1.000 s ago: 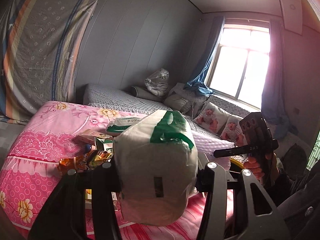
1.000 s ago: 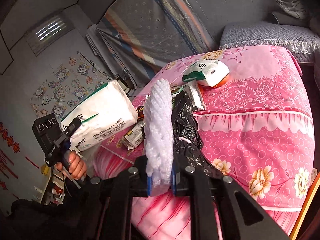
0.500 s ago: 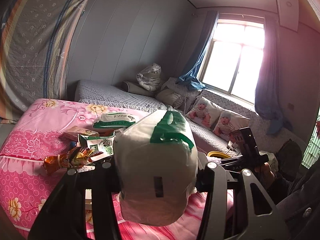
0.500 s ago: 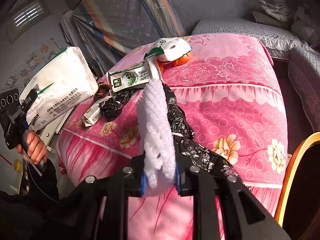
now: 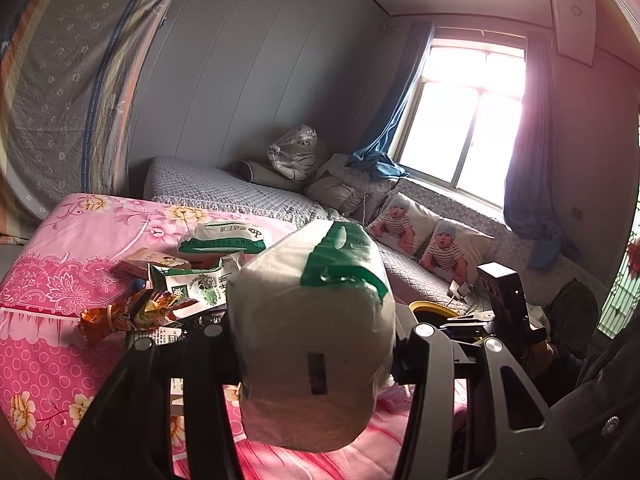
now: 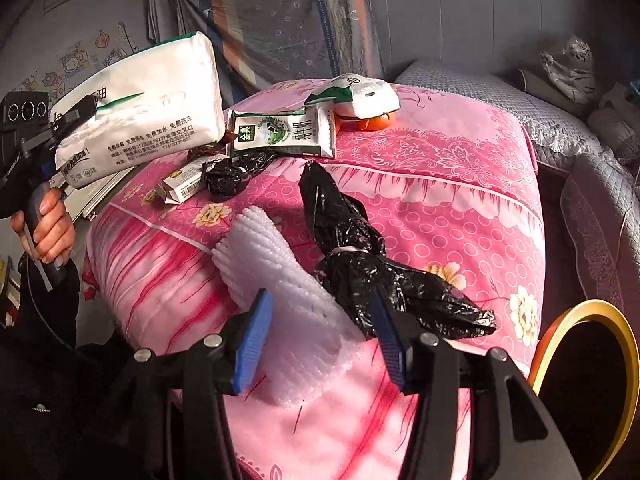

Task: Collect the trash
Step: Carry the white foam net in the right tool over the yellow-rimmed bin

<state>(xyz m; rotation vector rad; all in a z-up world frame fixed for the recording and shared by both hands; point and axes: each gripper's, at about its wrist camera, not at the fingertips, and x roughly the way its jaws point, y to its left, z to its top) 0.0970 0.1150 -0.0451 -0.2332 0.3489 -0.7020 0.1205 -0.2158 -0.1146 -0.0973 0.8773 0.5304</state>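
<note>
The right gripper [image 6: 320,336] is opening, its blue ribbed pads apart. A white foam net [image 6: 288,292] and a crumpled black plastic bag [image 6: 360,256] lie between the jaws on the pink flowered bedspread [image 6: 460,184], with neither pad seen pressing on them. The net is soft, tubular and ridged; the bag is glossy and knotted. The left gripper [image 5: 316,344] is clamped on a plump white tissue pack [image 5: 312,320] with a green strip, held above the bed's edge. Further up the bedspread lie a flattened green-and-white milk carton [image 6: 280,132], a small black bag wad [image 6: 224,178], a little cardboard box [image 6: 180,184] and a white pouch [image 6: 356,94] over something orange. A gold-rimmed bin [image 6: 580,344] stands just beside the bed, at lower right.
</note>
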